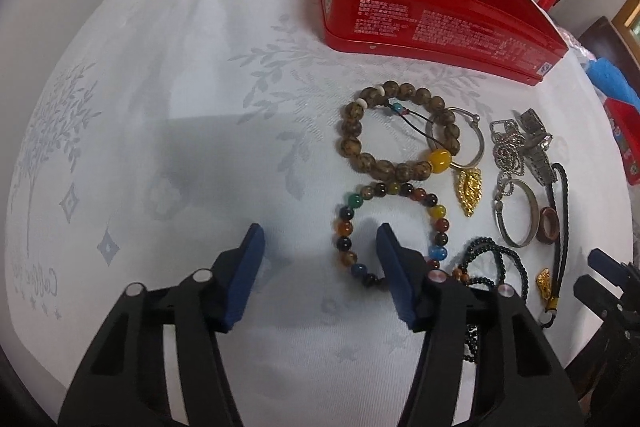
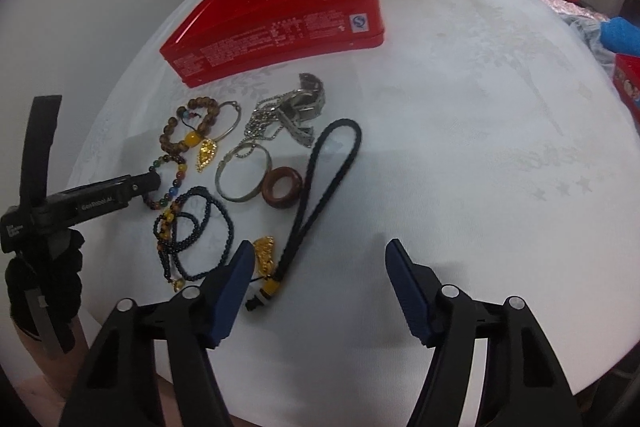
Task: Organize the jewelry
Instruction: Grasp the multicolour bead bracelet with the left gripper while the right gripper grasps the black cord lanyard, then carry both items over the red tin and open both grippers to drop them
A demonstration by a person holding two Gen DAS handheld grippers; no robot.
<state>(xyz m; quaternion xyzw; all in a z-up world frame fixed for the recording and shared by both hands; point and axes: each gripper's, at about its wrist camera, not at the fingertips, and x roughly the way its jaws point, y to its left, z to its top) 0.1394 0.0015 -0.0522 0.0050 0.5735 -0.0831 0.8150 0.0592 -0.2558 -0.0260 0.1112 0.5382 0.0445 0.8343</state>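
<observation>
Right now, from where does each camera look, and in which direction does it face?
Left wrist: sits on the left gripper, looking steeply down at the multicoloured bead bracelet; both blue fingers show.
Right wrist: sits on the right gripper, facing the braided cord; the left gripper shows.
Shared: the red tin, the jewelry.

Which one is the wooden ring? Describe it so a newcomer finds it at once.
Start at the red tin on the white tablecloth; the jewelry lies in a cluster in front of it. At the cluster's right side, the wooden ring lies flat between the silver bangle and the black braided cord. It alone is a small, thick, reddish-brown band without beads.
</observation>
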